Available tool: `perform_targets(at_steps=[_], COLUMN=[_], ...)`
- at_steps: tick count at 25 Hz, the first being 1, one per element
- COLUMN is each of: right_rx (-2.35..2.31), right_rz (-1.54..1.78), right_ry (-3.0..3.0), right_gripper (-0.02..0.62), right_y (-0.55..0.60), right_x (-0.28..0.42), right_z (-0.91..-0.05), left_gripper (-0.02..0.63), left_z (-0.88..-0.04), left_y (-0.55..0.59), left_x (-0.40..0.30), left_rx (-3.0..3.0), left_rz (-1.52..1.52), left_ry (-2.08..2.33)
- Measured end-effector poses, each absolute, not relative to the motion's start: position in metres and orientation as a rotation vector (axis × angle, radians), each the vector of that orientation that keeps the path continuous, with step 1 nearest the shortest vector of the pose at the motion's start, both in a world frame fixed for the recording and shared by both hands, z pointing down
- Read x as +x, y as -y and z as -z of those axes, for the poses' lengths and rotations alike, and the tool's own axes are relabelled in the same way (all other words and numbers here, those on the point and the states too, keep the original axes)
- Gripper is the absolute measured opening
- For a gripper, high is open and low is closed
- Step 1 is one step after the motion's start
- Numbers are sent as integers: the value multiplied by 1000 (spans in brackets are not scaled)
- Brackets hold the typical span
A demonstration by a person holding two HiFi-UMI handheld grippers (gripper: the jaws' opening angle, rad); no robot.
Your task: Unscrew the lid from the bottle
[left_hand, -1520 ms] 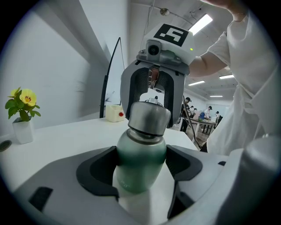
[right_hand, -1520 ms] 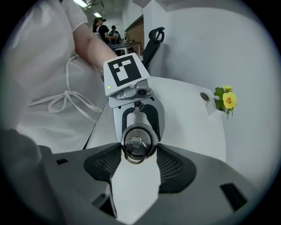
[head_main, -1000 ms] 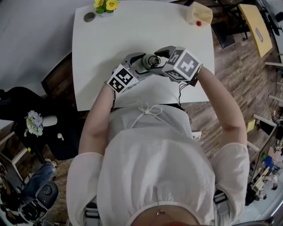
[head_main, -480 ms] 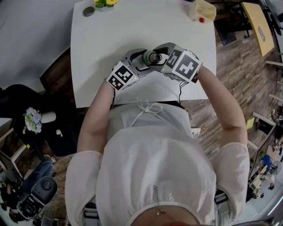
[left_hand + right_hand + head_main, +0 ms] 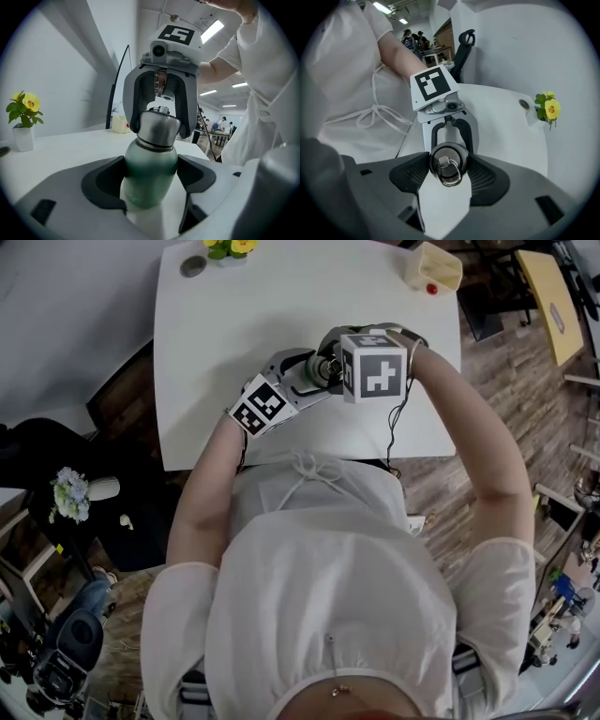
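Observation:
A green metal bottle [image 5: 149, 176] stands tilted over the white table [image 5: 262, 315], and my left gripper [image 5: 150, 182] is shut on its body, a dark pad on each side. Its steel lid [image 5: 446, 161], with a small ring on top, sits between the pads of my right gripper [image 5: 446, 172], which come down on it from above and press its sides. In the head view both grippers meet at the bottle [image 5: 317, 369] near the table's front middle: the left gripper [image 5: 298, 379] comes from the left, the right gripper [image 5: 330, 360] from the right.
A small pot of yellow flowers [image 5: 225, 248] and a round grey disc [image 5: 193, 266] stand at the table's far left. A cream container [image 5: 433, 268] with a red spot sits at the far right corner. The person's body is against the table's front edge.
The right gripper has swung round over the bottle's top, so its marker cube now faces up. Its jaws have come in onto the lid. The left gripper has kept its hold.

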State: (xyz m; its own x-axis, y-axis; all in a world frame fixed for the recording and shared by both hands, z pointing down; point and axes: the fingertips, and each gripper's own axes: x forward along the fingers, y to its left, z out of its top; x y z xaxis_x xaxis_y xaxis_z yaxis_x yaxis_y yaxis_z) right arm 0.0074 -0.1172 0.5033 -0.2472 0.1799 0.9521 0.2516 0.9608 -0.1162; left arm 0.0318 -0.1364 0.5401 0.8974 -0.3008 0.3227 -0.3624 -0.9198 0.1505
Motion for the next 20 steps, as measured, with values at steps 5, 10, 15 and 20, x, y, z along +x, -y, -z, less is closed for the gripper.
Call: perform_targets(at_steps=[5,10,15,20], right_rx=[-471,-477,-422,-335], right_rz=[166,178,164,129], right_ry=[1803,1811,1830,1933], right_gripper=[267,267,267,267], right_y=[115,115,115,117], right_x=[7,6,6,6], right_z=[-503,-502,-502,-488], left_gripper=[365,365,365,365], left_z=[-541,-540,-541,-542], left_y=[136,137,136,135], left_x=[30,30,30,31], left_rx=[2853,2853,2855,2848], left_rz=[-442,-442,-444,-432], left_ry=[499,493,481,475])
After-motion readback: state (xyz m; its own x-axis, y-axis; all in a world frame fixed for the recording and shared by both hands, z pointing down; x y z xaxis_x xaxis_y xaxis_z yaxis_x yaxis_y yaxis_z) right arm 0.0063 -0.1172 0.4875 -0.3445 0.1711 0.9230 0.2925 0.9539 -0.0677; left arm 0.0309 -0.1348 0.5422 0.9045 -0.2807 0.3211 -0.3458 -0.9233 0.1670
